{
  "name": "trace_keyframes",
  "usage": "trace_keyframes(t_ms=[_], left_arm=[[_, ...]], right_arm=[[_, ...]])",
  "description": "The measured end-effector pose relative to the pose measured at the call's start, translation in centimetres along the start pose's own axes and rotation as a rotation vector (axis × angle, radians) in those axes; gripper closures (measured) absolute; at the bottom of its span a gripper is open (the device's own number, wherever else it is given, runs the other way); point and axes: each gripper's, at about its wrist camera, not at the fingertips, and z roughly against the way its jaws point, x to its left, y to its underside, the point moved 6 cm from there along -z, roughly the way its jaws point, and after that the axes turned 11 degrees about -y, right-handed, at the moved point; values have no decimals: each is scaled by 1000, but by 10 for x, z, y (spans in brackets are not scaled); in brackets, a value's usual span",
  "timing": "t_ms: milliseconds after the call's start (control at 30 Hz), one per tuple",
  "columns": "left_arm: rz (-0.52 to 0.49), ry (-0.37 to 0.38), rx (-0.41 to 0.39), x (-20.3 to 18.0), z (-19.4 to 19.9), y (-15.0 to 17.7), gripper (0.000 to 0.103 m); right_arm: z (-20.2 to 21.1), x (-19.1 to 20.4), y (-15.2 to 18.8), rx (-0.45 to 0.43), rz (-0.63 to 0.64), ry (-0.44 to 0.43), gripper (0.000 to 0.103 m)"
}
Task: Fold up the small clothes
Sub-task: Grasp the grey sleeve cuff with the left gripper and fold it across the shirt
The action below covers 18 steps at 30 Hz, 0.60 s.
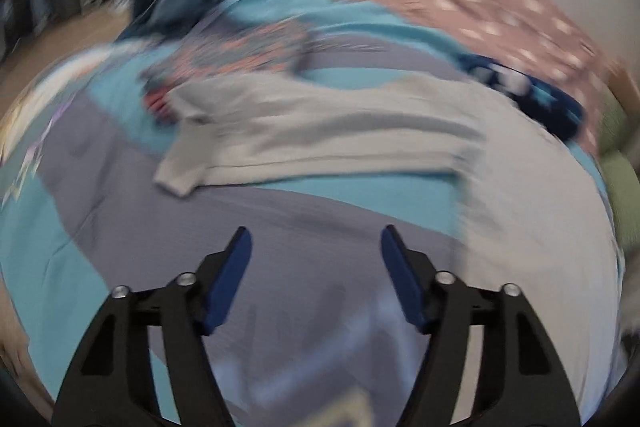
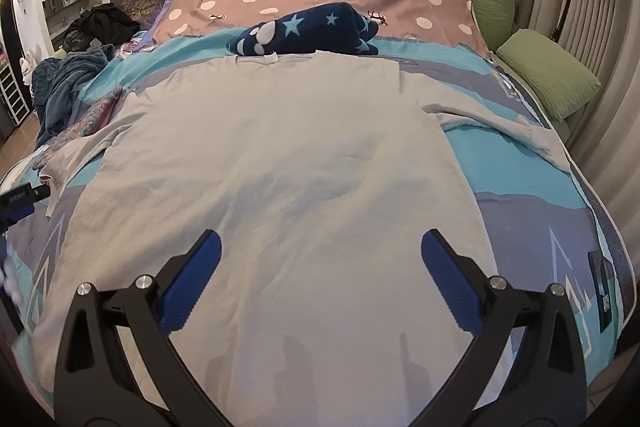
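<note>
Pale grey T-shirt point(image 2: 280, 147) spread flat across the blue-and-grey bedspread point(image 2: 520, 163), collar toward the star-print navy bundle point(image 2: 304, 35), right gripper point(image 2: 320, 255) gaping wide above its hem, left gripper point(image 1: 316, 251) unclenched and empty beside the sleeve point(image 1: 180, 171).

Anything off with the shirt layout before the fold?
Mostly fine: the grey T-shirt lies flat on the bedspread. The sleeve on the picture's left is creased and bunched at its cuff, and the navy star blanket crowds the collar.
</note>
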Motion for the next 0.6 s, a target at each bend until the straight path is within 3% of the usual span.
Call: trace_keyframes(t_ms=[167,367,400,433,500,533,600], left_arm=[[89,-196,38,57,-56,-48,38],[183,-273,149,97,-120,-82,40],[192,-265,167,98,-126,-83,46],[212,-233,189,100,-134,-84,71],[294,-113,237,102,-140,-84,100],[318,-71,231,102,-135,-87,101],[278,-60,168,94,-115,-95,101]], right_arm=[[-11,-8,-3,17,-19,14,2],[-19,-9,-11,20,-20,16,2],[-20,-9,-13,19,-19,16,2],[-21,-9,-14,20,-18,15,2],[-23,-10,-15,20,-20,13,2],[-24,-11,-15,21,-21,13,2],[-26,-13,-15,23,-26,13,2]])
